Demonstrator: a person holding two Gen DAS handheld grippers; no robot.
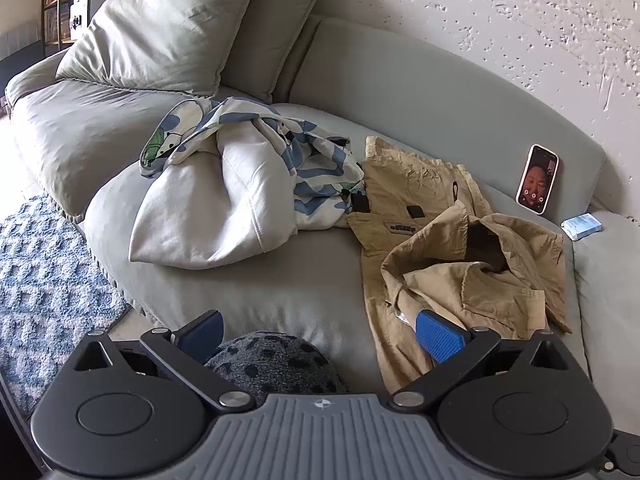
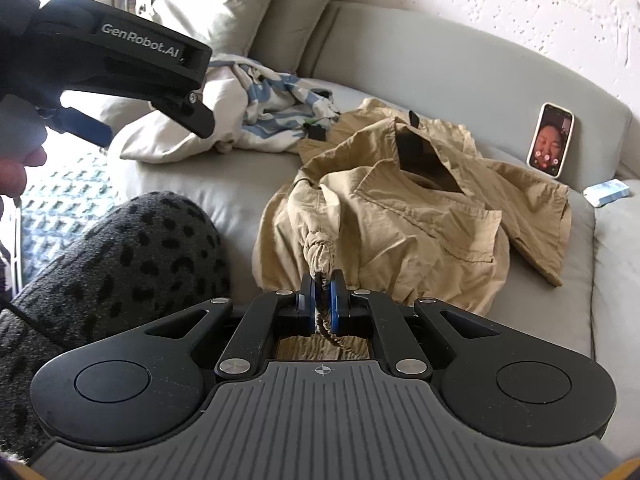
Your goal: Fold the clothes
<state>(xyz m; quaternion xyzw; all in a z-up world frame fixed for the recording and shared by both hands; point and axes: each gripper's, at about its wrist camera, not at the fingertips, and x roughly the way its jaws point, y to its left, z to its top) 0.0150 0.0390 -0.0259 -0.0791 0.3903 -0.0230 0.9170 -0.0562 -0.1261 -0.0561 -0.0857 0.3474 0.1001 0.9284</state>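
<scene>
Grey sofa [image 1: 420, 92] carries a crumpled tan jacket [image 2: 420, 216]; right tool [image 2: 322, 292] pinches its bunched cuff [image 2: 319, 250], left tool [image 1: 320, 328] gapes empty.

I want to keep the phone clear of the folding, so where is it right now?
In both wrist views the phone stands propped against the sofa backrest at the right, just behind the tan shirt, with a small white box to its right.
</scene>
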